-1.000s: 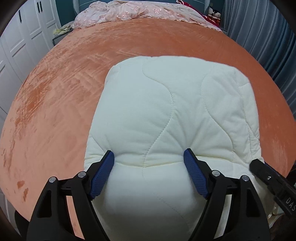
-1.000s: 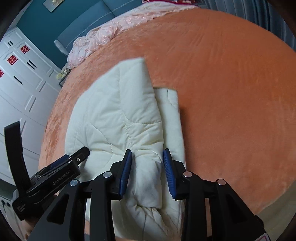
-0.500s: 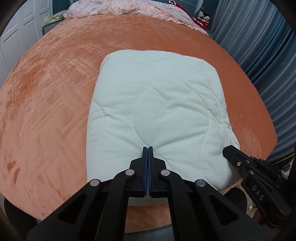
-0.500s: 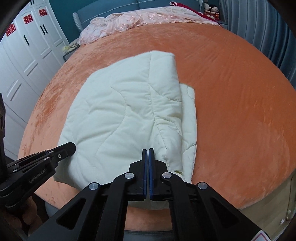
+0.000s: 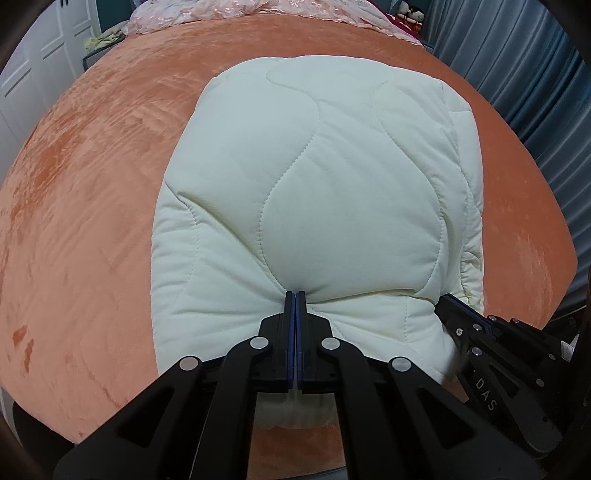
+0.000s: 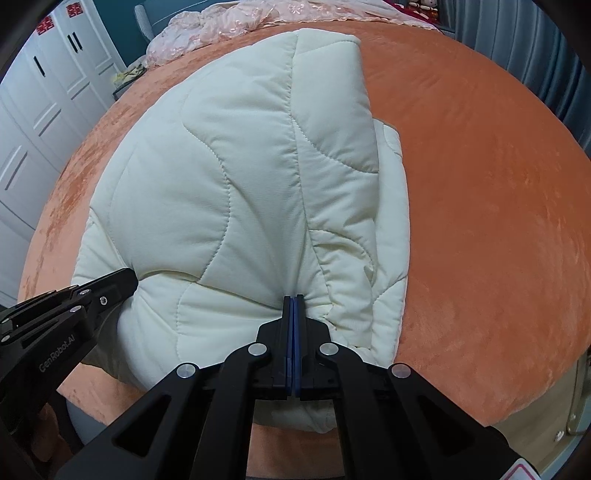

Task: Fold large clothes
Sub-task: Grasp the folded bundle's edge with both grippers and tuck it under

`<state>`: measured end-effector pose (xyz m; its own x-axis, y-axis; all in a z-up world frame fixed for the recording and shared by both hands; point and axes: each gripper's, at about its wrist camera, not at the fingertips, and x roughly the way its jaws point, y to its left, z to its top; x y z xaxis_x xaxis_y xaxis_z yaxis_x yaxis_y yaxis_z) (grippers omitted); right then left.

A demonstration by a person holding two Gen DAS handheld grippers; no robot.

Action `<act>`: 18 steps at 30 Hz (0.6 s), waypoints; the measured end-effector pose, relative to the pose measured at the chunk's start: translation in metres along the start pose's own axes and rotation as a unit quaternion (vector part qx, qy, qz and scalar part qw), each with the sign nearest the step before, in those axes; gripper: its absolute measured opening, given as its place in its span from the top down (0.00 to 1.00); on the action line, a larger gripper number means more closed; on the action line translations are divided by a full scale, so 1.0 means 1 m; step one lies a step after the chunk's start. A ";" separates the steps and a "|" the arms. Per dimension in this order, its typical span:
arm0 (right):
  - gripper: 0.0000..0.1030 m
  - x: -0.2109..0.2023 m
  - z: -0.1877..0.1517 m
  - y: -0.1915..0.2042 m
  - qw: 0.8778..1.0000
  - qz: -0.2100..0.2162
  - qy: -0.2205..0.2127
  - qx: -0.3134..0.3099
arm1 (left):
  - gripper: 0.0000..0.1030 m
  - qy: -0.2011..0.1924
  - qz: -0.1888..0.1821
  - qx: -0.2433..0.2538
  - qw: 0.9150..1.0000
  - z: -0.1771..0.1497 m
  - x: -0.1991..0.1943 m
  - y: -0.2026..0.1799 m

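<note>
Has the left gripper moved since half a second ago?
Yes. The left gripper has pushed forward against the quilt, toward the pink bedding at the bed's far end; its fingertips now dent the near edge.

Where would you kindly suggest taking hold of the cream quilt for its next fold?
Grip the quilt along its near edge, coming from the foot of the orange bed, one claw toward each near corner. That edge bulges thick and free, facing us. The left claw and right claw already pinch it there.
</note>
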<state>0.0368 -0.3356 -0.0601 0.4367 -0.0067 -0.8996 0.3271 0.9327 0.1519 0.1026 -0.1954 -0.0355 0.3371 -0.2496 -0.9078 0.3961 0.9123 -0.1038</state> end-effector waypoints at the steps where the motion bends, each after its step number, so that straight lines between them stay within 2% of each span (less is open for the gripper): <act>1: 1.00 0.001 0.001 0.003 1.000 -0.002 -0.001 -0.002 | 1.00 0.000 0.004 0.003 1.000 0.000 0.002 -0.001; 13: 1.00 0.009 0.005 0.007 1.000 -0.004 -0.005 -0.019 | 1.00 -0.004 0.025 0.024 0.999 0.004 0.011 -0.011; 15: 1.00 0.005 0.010 0.003 1.000 0.008 -0.001 -0.011 | 1.00 -0.002 0.013 0.015 1.000 0.006 0.007 -0.009; 18: 0.98 -0.021 0.022 -0.012 0.998 0.049 0.000 0.037 | 0.99 -0.011 -0.040 -0.020 0.999 0.018 -0.017 0.006</act>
<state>0.0418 -0.3549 -0.0341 0.4692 0.0839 -0.8791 0.3430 0.9000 0.2690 0.1145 -0.1913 -0.0132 0.3244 -0.3288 -0.8870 0.3881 0.9013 -0.1922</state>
